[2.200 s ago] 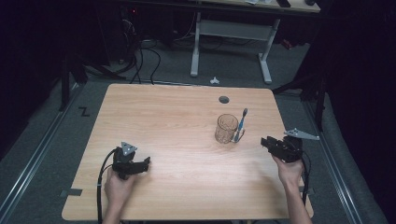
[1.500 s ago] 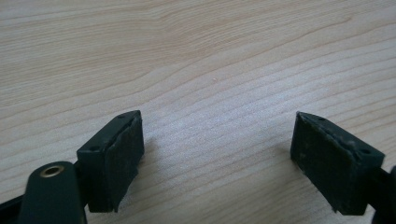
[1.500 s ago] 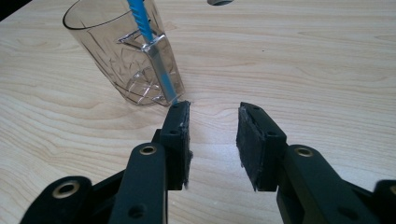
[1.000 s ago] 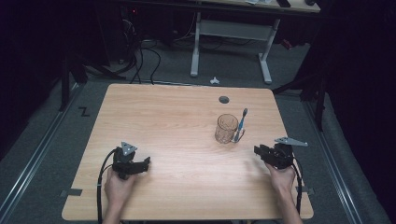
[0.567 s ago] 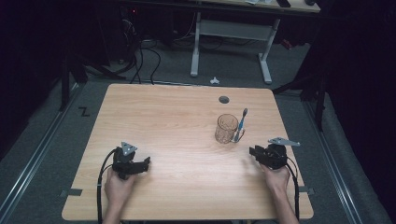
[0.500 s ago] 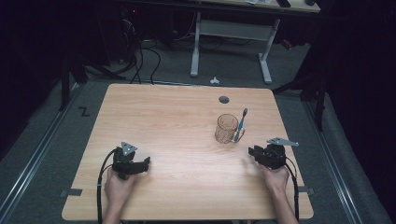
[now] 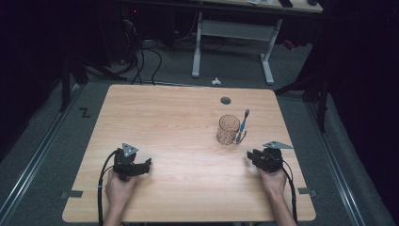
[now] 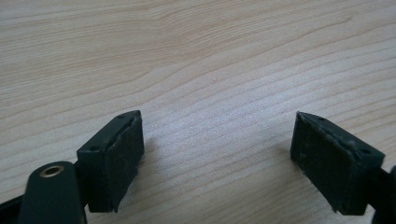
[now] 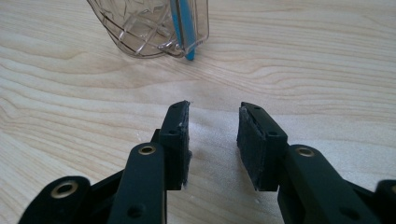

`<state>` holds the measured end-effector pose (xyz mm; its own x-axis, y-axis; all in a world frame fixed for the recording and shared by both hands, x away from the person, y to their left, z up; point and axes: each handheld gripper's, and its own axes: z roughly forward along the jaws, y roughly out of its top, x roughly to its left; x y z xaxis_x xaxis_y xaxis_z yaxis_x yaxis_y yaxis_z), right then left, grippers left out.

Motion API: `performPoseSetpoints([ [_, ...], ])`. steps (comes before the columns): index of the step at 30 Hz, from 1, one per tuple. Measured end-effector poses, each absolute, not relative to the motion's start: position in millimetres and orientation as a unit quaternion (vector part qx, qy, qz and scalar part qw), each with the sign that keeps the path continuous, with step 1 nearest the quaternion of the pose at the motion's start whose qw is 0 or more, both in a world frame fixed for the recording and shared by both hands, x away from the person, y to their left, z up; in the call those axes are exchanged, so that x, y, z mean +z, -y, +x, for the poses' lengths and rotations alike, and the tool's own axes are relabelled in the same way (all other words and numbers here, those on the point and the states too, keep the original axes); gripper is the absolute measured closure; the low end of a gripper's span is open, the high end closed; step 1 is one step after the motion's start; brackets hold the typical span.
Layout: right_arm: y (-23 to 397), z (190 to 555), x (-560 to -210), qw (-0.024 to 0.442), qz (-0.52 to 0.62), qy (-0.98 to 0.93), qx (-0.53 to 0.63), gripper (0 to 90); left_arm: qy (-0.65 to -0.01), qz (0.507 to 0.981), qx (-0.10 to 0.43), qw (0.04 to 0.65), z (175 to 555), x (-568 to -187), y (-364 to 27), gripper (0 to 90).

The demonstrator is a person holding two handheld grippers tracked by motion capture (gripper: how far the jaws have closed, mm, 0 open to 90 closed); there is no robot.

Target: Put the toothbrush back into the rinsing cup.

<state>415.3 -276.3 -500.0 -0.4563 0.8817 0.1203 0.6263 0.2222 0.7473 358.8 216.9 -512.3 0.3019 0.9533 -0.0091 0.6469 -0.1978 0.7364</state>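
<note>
Wooden table [image 7: 179,122] carries one clear cup [image 7: 228,129] and one blue toothbrush [image 7: 243,126]; no legible writing. My left gripper [image 8: 217,154] and right gripper [image 9: 214,140] stand released, grasping nothing.

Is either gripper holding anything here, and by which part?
Nothing is held. The left gripper and right gripper are both open over bare table.
</note>
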Motion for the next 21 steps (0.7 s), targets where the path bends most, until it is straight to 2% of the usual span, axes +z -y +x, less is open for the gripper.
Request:
performPoseSetpoints([
  [13, 270, 415, -504, 0.179, 0.487, -0.77, 0.373, 62.6, -0.542, 0.738, 0.234, 0.327, 359, -512, -217, 18.0],
  [21, 264, 413, -505, 0.2, 0.473, -0.779, 0.36, 58.1, -0.542, 0.738, 0.234, 0.327, 359, -512, -217, 18.0],
])
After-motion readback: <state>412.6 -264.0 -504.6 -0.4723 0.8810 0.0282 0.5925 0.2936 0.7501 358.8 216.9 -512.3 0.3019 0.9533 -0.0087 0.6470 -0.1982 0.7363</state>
